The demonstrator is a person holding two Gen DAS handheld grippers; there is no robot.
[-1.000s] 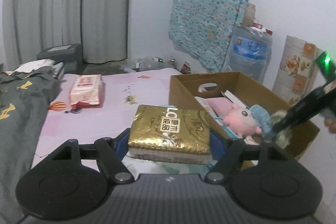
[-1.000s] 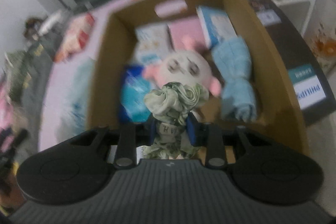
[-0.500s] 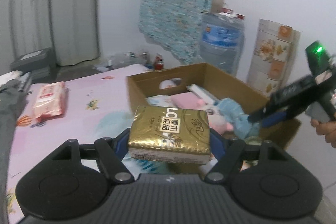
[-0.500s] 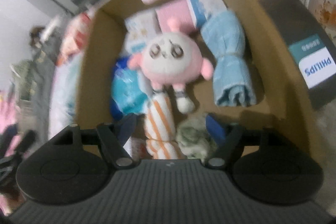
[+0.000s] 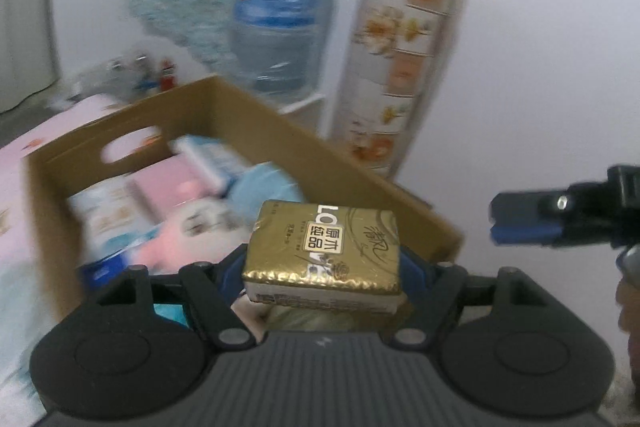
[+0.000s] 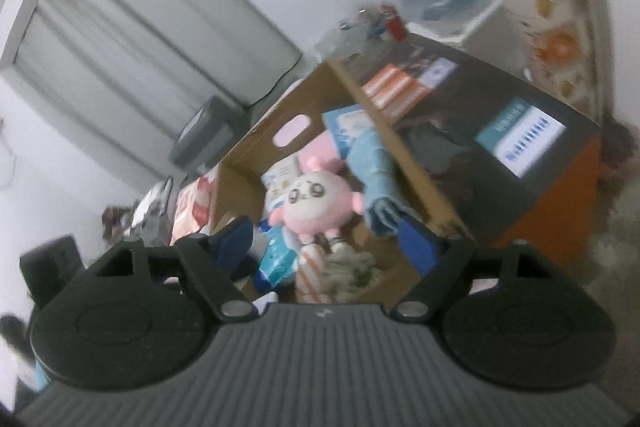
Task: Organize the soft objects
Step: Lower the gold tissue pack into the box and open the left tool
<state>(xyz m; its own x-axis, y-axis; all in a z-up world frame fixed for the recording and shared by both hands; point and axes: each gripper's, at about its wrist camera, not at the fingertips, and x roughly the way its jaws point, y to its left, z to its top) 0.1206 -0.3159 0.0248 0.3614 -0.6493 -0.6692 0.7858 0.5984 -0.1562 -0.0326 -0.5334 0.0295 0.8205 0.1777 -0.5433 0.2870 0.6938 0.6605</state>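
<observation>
My left gripper (image 5: 322, 267) is shut on a gold tissue pack (image 5: 324, 247) and holds it above the near end of a cardboard box (image 5: 248, 107). The box holds a pink plush doll (image 6: 316, 201), a blue rolled towel (image 6: 376, 175), a striped orange item (image 6: 308, 267), a green scrunched cloth (image 6: 352, 267) and several packs. My right gripper (image 6: 328, 247) is open and empty, raised above the box's near end. It also shows at the right edge of the left wrist view (image 5: 520, 227).
A large water bottle (image 5: 280, 27) and a flowered roll (image 5: 400, 67) stand against the wall behind the box. A dark box with a printed label (image 6: 520, 135) lies right of the cardboard box. The pink bed sheet (image 5: 16, 187) lies to the left.
My right gripper opened, dropped the green cloth into the box, then rose and pulled back. My left gripper carried the tissue pack right, over the box.
</observation>
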